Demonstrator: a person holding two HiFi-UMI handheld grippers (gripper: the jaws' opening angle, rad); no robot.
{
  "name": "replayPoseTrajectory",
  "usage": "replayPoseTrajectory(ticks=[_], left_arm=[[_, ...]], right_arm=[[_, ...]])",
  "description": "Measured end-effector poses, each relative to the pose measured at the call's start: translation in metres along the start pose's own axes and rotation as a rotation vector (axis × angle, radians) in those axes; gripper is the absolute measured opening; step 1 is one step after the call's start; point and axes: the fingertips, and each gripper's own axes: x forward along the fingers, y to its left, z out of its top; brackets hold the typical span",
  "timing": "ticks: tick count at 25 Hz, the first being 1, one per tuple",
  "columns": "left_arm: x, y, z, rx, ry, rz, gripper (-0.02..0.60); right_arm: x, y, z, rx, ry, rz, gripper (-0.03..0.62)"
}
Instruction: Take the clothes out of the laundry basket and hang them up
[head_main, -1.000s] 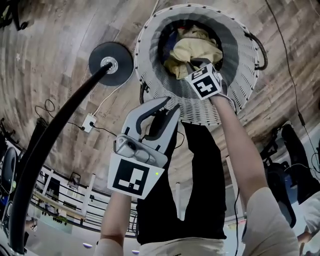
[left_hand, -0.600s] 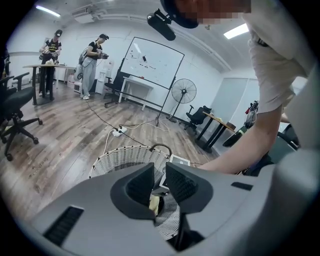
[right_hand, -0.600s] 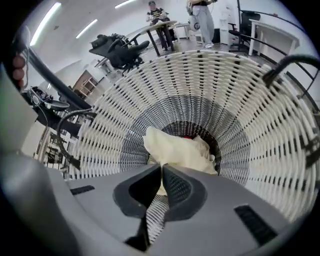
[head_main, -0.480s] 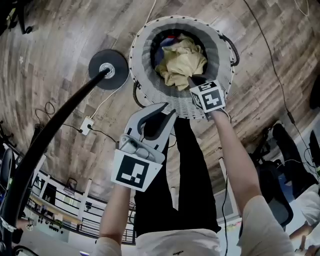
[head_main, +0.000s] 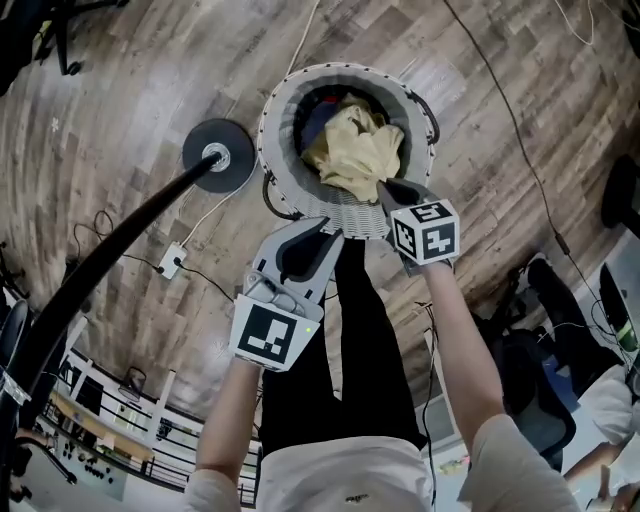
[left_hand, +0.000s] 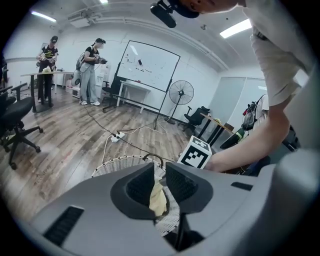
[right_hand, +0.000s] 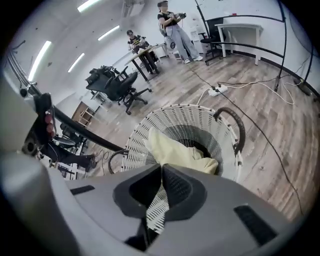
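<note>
1. Both grippers sit low in the head view. The right gripper (head_main: 386, 188) is clamped tight on a fold of the yellow garment (head_main: 355, 152), which is drawn up out of the white wicker laundry basket (head_main: 276, 120) with its lower part inside
2. left gripper (head_main: 335, 228) – jaws apart, nothing between the pads; tips over the basket's near wall, just beside the right gripper
3. Head view alone shows a dark blue item (head_main: 314, 113) lying in the basket under the yellow one, and a black round base (head_main: 218, 155) with a curved pole beside the basket on the wood floor
4. Left gripper view alone: yellow cloth seen through the jaw gap, beyond it and untouched; a whiteboard (left_hand: 147, 65) and standing fan (left_hand: 180, 92) lie far off
5. Right gripper view alone – the basket's dark handle (right_hand: 235, 125), a dark hollow beside the garment, and an office chair (right_hand: 117, 82)
</note>
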Motion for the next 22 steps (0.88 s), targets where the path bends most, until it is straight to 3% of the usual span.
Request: replayPoseTrajectory(ticks=[8,17,22], left_arm=[[-0.028,-0.033,0.027,0.031,-0.006,-0.015,0.083],[-0.058,-0.04,0.058,0.017,-0.08,0.079,0.078],[-0.073,-0.05,0.075,0.0,-0.113,0.096,0.078]], right_arm=[[-0.077,0.033,0.042,-0.013,-0.099,0.041,0.015],[-0.159,0.059,0.065,-0.139,-0.165,0.043,0.014],[-0.211,0.074,0.079,-0.294,-0.2,0.005,0.014]])
